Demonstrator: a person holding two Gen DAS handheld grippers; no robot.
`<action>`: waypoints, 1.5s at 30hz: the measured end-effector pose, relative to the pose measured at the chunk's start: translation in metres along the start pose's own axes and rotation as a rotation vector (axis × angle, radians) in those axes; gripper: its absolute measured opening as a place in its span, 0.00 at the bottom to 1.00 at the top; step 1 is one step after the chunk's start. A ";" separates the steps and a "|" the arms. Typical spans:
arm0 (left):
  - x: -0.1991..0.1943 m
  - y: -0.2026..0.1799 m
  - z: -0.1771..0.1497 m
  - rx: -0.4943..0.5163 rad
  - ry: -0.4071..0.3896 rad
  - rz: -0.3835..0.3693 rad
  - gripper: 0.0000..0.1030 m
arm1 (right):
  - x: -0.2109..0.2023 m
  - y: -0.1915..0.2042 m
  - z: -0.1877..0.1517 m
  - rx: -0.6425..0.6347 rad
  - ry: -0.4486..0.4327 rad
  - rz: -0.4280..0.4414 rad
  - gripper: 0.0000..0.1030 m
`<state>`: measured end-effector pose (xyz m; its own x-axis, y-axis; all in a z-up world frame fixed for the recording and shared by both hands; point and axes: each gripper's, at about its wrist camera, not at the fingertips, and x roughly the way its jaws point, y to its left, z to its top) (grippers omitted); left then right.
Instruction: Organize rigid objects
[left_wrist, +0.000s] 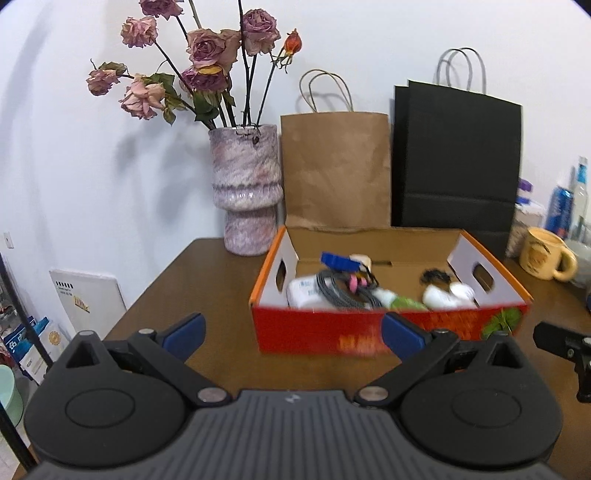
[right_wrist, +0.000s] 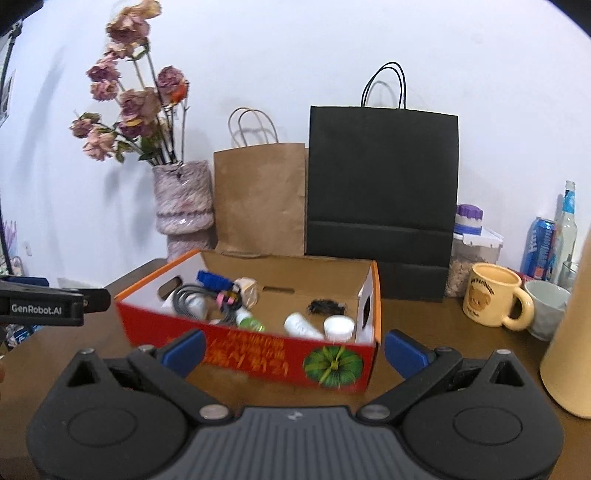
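Both tools sit low over the brown wooden counter (left_wrist: 207, 273), side by side and facing the wall. The left tool (left_wrist: 291, 334) has its blue-padded fingers spread wide with nothing between them. The right tool (right_wrist: 295, 349) is likewise spread wide and empty.

Just ahead of them stands the open red-and-orange cardboard box (right_wrist: 258, 354), with a green pumpkin printed on its near face. The rigid objects lie inside it: a blue plastic block (left_wrist: 340, 261) toward the back, a coiled grey cable (left_wrist: 332, 290) on the left half, a white plastic bottle with a green label (right_wrist: 248, 320) near the front wall, a white capped bottle (right_wrist: 303, 326) lying on its side beside a white round-lidded jar (right_wrist: 338, 326), and a small black tangle (right_wrist: 325, 306) on the box floor toward the right end.

Behind the box, against the white wall, are a mottled pink ceramic vase of dried roses (left_wrist: 245, 192), a brown paper bag (left_wrist: 334, 170) and a black paper bag (left_wrist: 456, 158). A cream mug with a bear print (right_wrist: 495, 301) stands right of the box, with a blue can (right_wrist: 539, 249) behind it.
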<state>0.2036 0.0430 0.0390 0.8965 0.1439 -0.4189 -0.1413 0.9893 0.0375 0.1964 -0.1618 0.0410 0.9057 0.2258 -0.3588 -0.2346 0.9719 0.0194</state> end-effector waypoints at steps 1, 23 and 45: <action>-0.007 0.001 -0.004 -0.001 0.003 -0.001 1.00 | -0.008 0.002 -0.004 -0.001 0.004 -0.002 1.00; -0.102 -0.001 -0.088 0.046 0.090 -0.061 1.00 | -0.103 0.002 -0.083 0.045 0.124 -0.016 1.00; -0.099 0.003 -0.089 0.022 0.112 -0.053 1.00 | -0.106 0.004 -0.083 0.043 0.122 -0.015 1.00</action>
<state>0.0770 0.0299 0.0001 0.8499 0.0887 -0.5194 -0.0846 0.9959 0.0316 0.0701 -0.1875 0.0021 0.8586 0.2037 -0.4705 -0.2033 0.9777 0.0522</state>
